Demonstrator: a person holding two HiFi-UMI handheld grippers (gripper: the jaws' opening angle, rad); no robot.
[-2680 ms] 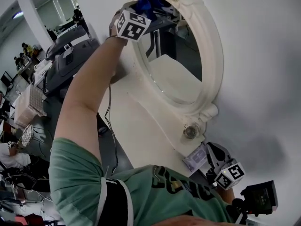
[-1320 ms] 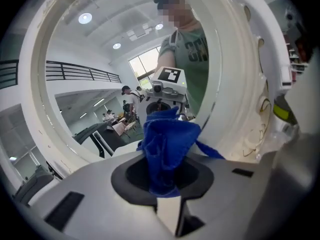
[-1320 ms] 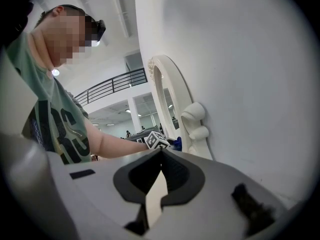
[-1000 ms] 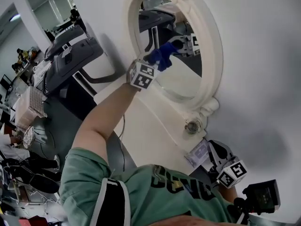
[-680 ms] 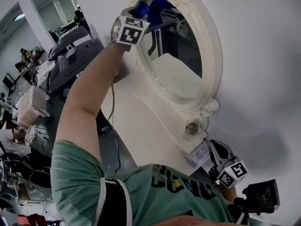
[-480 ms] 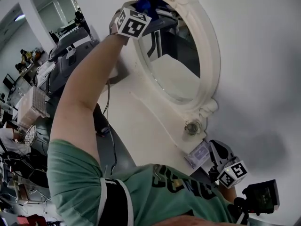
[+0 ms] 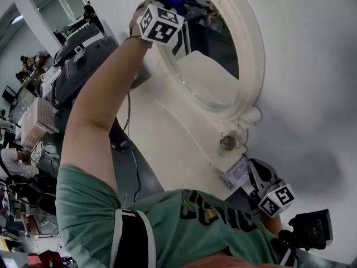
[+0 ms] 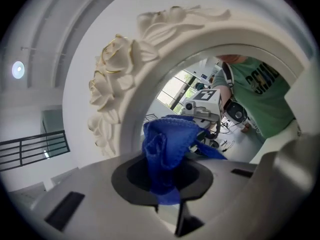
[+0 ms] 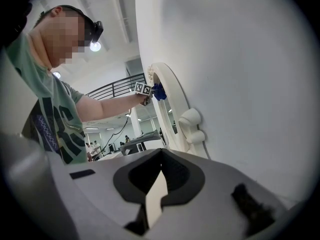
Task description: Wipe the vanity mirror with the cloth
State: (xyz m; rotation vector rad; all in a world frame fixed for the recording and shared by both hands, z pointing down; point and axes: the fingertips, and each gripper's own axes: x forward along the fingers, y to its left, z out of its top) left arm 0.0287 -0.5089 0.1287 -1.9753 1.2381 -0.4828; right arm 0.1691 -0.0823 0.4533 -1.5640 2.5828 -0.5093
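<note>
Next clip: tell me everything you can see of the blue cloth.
The blue cloth looks like soft fabric with a stitched hem, bunched into folds. Its lower part is pinched between the closed jaws of the left gripper, and the rest bulges out beyond them. It sits at the top of the mirror glass, beside the white rose-carved frame. Whether it touches the glass is unclear.

A plain white wall (image 7: 312,66) fills the right side, bare and evenly lit. To the left, a large open hall holds grey machines (image 7: 83,52) on a dark floor (image 7: 125,172), with cluttered tables (image 7: 33,121) and tall windows (image 7: 56,4). Round ceiling lights (image 9: 94,46) glow above a black upper-level railing (image 9: 112,90).
</note>
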